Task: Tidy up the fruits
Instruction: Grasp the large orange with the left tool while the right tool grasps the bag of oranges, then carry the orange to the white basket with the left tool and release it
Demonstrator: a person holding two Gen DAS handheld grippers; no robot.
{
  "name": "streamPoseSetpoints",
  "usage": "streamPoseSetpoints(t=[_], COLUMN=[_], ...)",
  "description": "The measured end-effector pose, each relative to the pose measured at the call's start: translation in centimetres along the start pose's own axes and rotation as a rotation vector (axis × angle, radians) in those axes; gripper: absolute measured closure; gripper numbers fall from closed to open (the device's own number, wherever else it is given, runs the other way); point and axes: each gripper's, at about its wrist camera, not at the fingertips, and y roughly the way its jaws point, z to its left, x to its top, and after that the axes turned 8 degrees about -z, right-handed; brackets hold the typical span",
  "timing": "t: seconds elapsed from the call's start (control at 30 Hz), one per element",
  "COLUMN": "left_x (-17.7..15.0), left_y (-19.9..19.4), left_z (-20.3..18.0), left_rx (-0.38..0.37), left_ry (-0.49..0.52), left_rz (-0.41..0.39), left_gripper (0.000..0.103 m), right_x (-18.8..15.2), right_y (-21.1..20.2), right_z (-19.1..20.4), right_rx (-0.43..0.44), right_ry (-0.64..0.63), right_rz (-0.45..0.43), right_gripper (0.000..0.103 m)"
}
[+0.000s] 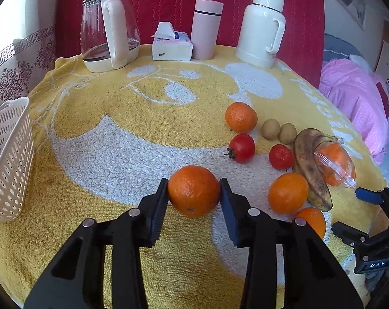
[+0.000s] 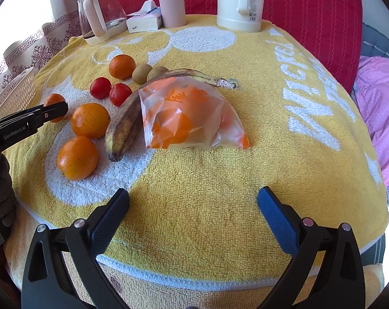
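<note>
We grip orange (image 1: 193, 191) in left gripper (image 1: 194, 193), clamped across middle, right of basket (image 1: 9, 154). Round, firm, smooth peel: may roll, so we squeeze moderately. Right gripper (image 2: 193, 203) spread, empty.

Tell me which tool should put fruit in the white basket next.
Left. The left tool already grips an orange, and the basket sits on its side. The right tool is open and empty.

A red quilted backdrop (image 1: 184, 5) rises behind the desk, which is covered by a yellow towel (image 1: 132, 118) with white patterns. A patterned curtain (image 1: 11, 74) hangs at the left, daylight behind it. At the right lies a pink bedcover (image 1: 354, 103) below a pale wall.
</note>
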Motion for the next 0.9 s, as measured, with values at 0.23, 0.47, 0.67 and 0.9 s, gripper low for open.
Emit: streamPoseSetpoints(t=[0.23,0.47,0.67,0.9], left_x=[0.2,0.2,0.1,0.1], left_y=[-0.8,-0.7,-0.4,0.1], left_z=[0.4,-0.2,0.2,0.9], left_rx=[-0.005,0.001,0.013,0.017], left_ry=[-0.025,0.004,-0.002,-0.030], left_rz=[-0.039,-0.031,-0.017,-0.001], left_gripper=[0.062,0.062,0.062,0.062], right_x=[1.6,5.4,6.2,5.5], right_y=[-1.5,0.3,3.3,3.3], right_z=[-1.4,-0.6,-1.4,-1.9], right_rx=[0.082,0.111,0.116,0.145], right_ry=[0.103,0.088,0.119,0.140], right_rz=[-0.070,-0.113,-0.074,-0.075], right_gripper=[0.005,0.005,0.012,0.019])
